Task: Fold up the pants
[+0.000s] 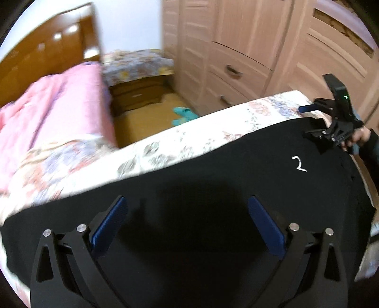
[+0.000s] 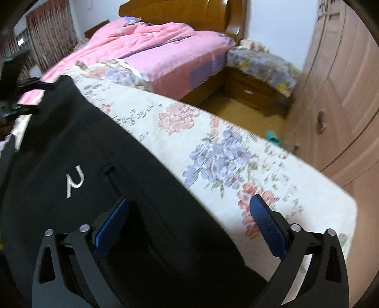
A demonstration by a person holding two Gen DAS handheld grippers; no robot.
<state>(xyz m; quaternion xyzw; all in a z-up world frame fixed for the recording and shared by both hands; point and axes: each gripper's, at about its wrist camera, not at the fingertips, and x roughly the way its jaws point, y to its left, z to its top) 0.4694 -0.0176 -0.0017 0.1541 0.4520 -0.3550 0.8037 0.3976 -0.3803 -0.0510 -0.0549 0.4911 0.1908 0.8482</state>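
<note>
Black pants (image 1: 213, 189) with a small white logo (image 1: 299, 163) lie spread on a floral bedsheet (image 1: 189, 142). My left gripper (image 1: 187, 199) hovers open over the dark cloth, with nothing pinched between its blue pads. At the pants' far right end, a hand holds my right gripper (image 1: 308, 120). In the right wrist view the right gripper (image 2: 189, 199) stands open across the pants' edge: one finger over the pants (image 2: 94, 213), the other over the bedsheet (image 2: 225, 142). The logo (image 2: 75, 181) and a pocket slit (image 2: 109, 169) show. The left gripper (image 2: 40, 97) is at the far end.
A pink quilt (image 2: 165, 52) is heaped toward the wooden headboard (image 2: 180, 14). Beside the bed stand a nightstand (image 1: 135, 92) under a floral cover and a tall wardrobe (image 1: 248, 47) with drawers. Teal slippers (image 1: 183, 115) lie on the floor between the two.
</note>
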